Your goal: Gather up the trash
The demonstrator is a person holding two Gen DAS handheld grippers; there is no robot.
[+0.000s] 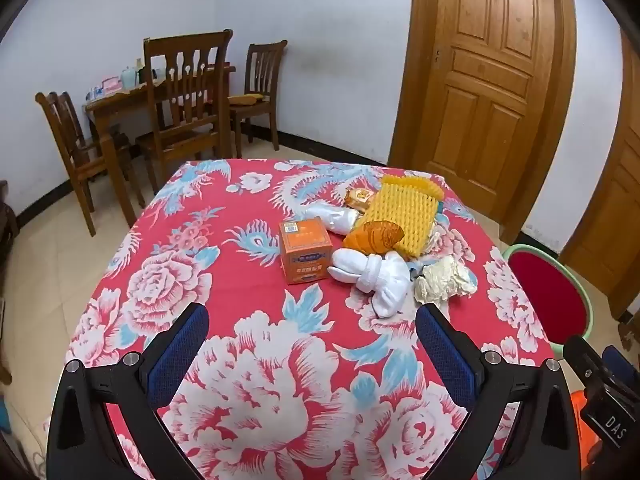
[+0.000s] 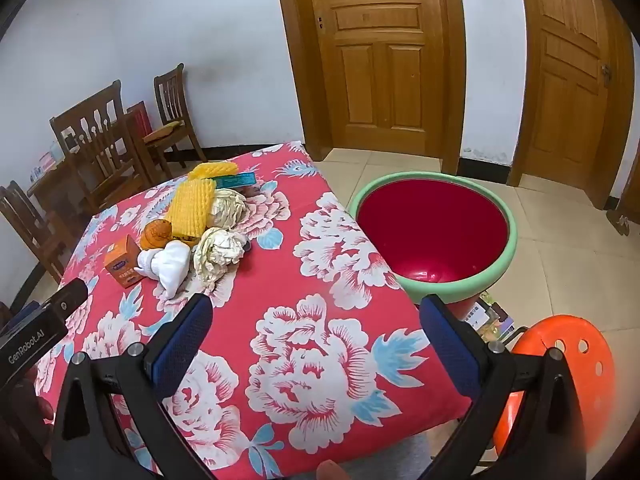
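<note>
Left gripper (image 1: 312,344): jaws spread wide and empty, low in the left wrist frame, hovering over the flowered tablecloth (image 1: 240,360).
Right gripper (image 2: 316,340): likewise wide open, nothing between the blue pads, bottom centre of the right wrist frame.
Trash pile: clustered right of centre in the left wrist frame; upper left of the tablecloth in the right wrist frame.
Orange box (image 1: 305,250): probably light, stiff cardboard; take across two flat opposite faces.
White wad (image 1: 376,274): soft and crushable; pinch the bulk at its middle.
Crumpled paper (image 1: 442,280): very light and springy; close fully on the ball.
Yellow foam net (image 1: 404,210): limp and airy; grip one edge.
Basin (image 2: 434,288): green rim, red inside, right of the table; likely the destination.
</note>
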